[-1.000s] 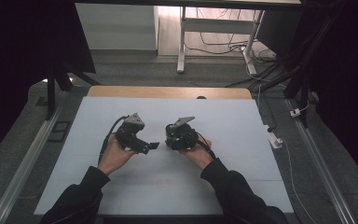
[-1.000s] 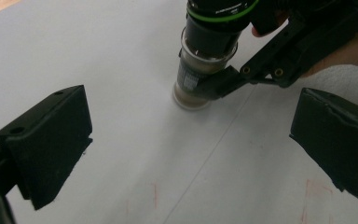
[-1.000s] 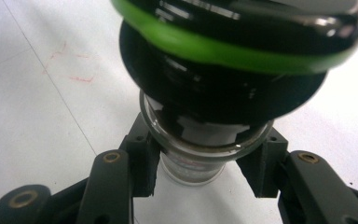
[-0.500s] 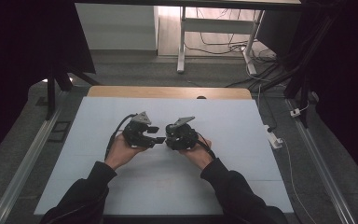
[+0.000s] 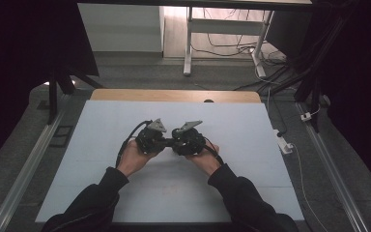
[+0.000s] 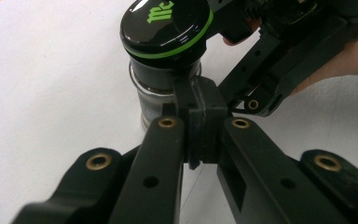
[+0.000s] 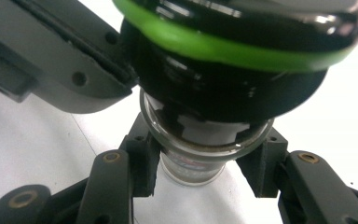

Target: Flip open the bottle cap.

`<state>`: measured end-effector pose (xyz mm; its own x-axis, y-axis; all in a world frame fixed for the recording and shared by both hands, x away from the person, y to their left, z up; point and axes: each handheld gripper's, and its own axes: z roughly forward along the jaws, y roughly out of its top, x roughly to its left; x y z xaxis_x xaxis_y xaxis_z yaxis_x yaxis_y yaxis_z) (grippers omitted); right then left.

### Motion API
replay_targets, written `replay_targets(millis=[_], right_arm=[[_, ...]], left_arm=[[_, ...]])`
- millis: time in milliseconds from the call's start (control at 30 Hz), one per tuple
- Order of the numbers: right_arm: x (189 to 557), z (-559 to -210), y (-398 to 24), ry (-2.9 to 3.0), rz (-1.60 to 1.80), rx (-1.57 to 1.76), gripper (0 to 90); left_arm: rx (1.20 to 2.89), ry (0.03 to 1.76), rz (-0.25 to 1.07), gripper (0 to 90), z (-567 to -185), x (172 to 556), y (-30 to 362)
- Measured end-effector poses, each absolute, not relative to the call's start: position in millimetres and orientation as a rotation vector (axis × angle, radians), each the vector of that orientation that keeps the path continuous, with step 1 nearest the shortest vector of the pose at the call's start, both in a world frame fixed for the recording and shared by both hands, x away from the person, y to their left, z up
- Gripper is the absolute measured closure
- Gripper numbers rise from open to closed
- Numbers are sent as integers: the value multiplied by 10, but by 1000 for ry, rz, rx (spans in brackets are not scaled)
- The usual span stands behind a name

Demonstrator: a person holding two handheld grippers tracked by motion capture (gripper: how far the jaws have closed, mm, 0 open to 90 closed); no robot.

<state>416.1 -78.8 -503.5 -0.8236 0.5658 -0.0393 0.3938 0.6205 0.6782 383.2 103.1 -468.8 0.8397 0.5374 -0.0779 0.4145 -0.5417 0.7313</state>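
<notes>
1. Nearest the person, both dark sleeves come in over the pale table [image 5: 101,169]. The left hand [image 5: 134,158] and right hand [image 5: 204,157] each carry a gripper, and the two tools meet nose to nose at mid-table.
2. The right gripper [image 7: 200,168] has the jar [image 7: 193,163] in a firm hold. Its two pads sit on either side of the glass below the shoulder, so the body of the jar is steadied. That part of the work looks done.
3. The left gripper [image 6: 200,116] has just been closing its jaws. In the left gripper view its pads now stand together, with no thing visible between them. Their tips lie right against the jar just under the lid [image 6: 168,28].
4. From the right gripper view, one grey jaw of the left tool lies against the side of the lid. I cannot tell whether it has any real bite there.
5. The jar stands between the two tools at the middle of the table, held upright or nearly so. The black lid with its green ring is still seated on the glass, so my reading is that the opening has not begun.
6. What is left, as I judge it, is a sure hold on the lid, then turning it loose and lifting it off.
7. Farther off, the wooden edge [image 5: 174,95] of the table and a white desk frame [image 5: 188,43] on the floor take no part in the work.
</notes>
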Motion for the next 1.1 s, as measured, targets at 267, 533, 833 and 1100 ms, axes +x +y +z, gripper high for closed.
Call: replay_targets(millis=[267,533,833,1100], right_arm=[[4159,-5035,-784,2595,999,786,520],[4155,-5034,-781,2595,996,783,520],[4158,-5036,-785,2595,998,786,521],[4159,-5038,-786,2592,999,789,522]], left_arm=[[2209,695,189,888,-4627,3816,1036],[2182,711,188,888,-4560,3825,1040],[2170,723,182,889,-4531,3856,1060],[2137,739,169,889,-4499,3895,1107]])
